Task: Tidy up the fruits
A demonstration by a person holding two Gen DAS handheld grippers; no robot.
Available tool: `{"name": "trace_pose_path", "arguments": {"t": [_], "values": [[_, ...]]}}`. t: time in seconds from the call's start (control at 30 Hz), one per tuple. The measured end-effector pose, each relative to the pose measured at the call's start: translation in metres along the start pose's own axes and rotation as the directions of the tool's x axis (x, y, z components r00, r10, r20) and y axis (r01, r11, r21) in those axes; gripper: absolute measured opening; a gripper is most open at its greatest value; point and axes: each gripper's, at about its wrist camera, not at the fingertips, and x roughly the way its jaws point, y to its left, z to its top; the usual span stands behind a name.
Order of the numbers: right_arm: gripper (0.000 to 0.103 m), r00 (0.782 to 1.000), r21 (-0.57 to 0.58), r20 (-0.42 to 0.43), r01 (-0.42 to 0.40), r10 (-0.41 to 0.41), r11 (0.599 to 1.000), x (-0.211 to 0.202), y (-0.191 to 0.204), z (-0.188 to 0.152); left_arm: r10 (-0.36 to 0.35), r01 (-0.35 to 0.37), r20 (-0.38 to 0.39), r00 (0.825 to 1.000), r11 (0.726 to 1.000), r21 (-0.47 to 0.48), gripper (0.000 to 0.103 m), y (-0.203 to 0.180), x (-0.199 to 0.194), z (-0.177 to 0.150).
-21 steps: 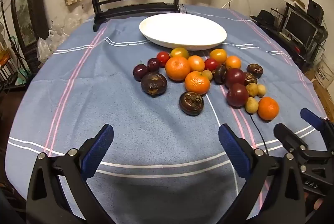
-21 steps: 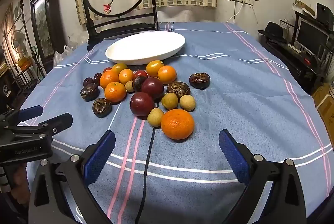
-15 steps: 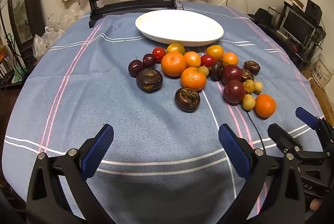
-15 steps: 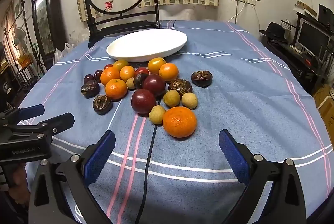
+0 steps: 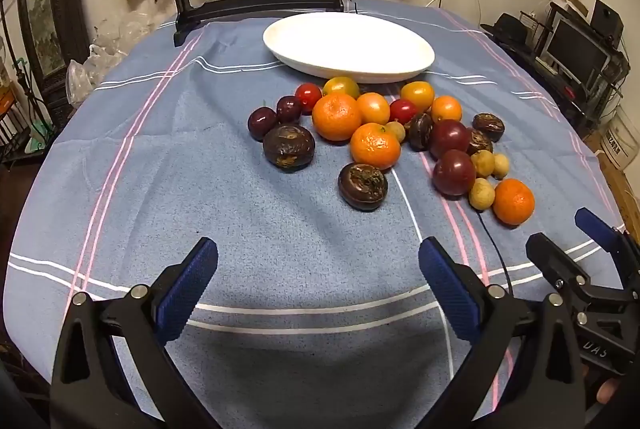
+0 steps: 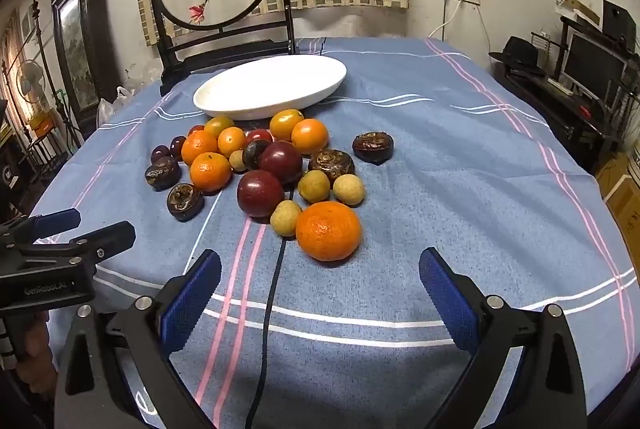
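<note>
Item 1, right gripper (image 6: 320,293): we hold it with jaws spread wide, nothing between the blue pads, tilted down over the blue striped tablecloth (image 6: 460,165).

Item 2, left gripper (image 5: 318,289): likewise spread wide and empty, over bare cloth.

Item 3, nearest tangerine (image 6: 329,231): it lies on the cloth directly ahead of the right gripper, close beyond the fingertips and roughly centred on the gap. Round, so we note no long axis to line up with. From the left gripper this same tangerine (image 5: 513,201) sits off to the far right of the heap, so we judge the right hand the nearer one for it.

Item 4, wrinkled dark passion fruit (image 5: 363,186): foremost fruit seen from the left gripper, ahead and slightly right of the gap, apart from the tangerine cluster behind it.

Item 5, remaining heap: plums, small tan longans, tomatoes and further tangerines, all beyond the nearest tangerine, still on the cloth.

Item 6, white oval plate (image 6: 224,101): empty, beyond the heap, its near rim just behind the rearmost tomatoes.

Item 7, black cable (image 6: 268,313): runs on the cloth from the near edge toward the nearest tangerine.
</note>
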Motion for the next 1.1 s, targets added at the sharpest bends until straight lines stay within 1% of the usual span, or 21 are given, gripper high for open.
{"name": "trace_pose_path", "arguments": {"t": [0.3, 0.47, 1.1], "values": [[0.099, 1.0, 0.001, -0.008, -0.021, 0.021, 1.0, 0.0, 0.0, -0.003, 0.007, -0.007, -0.001, 1.0, 1.0, -0.003, 0.098, 0.001, 0.001, 0.0], [0.099, 0.999, 0.034, -0.034, -0.021, 0.022, 0.999, 0.004, -0.003, -0.005, 0.01, -0.01, 0.009, 1.0, 1.0, -0.005, 0.098, 0.002, 0.0, -0.001], [0.099, 0.998, -0.009, 0.006, -0.062, 0.062, 0.998, -0.006, 0.004, -0.008, 0.007, -0.007, 0.024, 1.0, 1.0, 0.006, 0.098, -0.004, -0.005, -0.005]]}}
